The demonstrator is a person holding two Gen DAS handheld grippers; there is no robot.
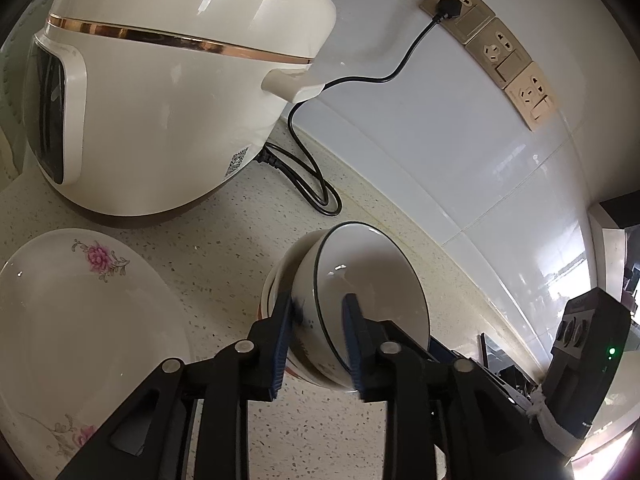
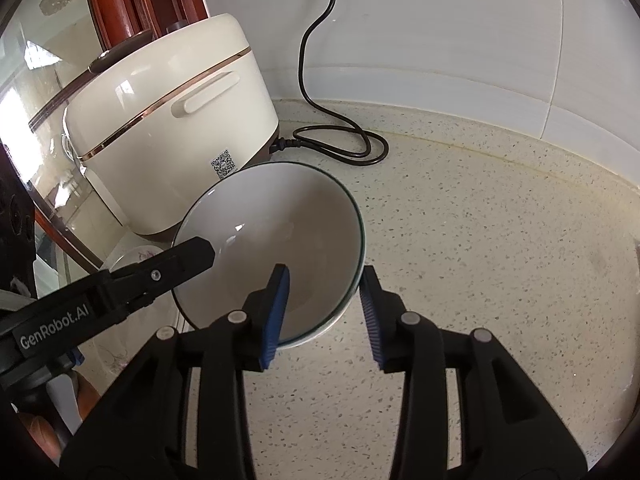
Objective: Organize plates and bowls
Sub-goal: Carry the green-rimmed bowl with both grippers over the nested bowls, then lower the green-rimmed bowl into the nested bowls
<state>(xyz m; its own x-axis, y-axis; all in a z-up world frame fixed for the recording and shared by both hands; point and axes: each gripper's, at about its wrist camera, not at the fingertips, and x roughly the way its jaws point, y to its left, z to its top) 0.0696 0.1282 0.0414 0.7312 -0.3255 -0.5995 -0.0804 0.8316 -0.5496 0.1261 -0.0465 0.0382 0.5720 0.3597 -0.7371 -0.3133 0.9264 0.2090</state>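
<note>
On the left, a flowered plate lay flat on the speckled counter before the rice cooker, apart from the bowls. At centre, the top bowl sat tilted on a lower bowl; nesting appeared unfinished and the plate unsorted. The left gripper straddled the top bowl's rim, pads seemingly pinching its wall. On the right, the right gripper also straddled the rim, jaws part-open, contact uncertain.
</note>
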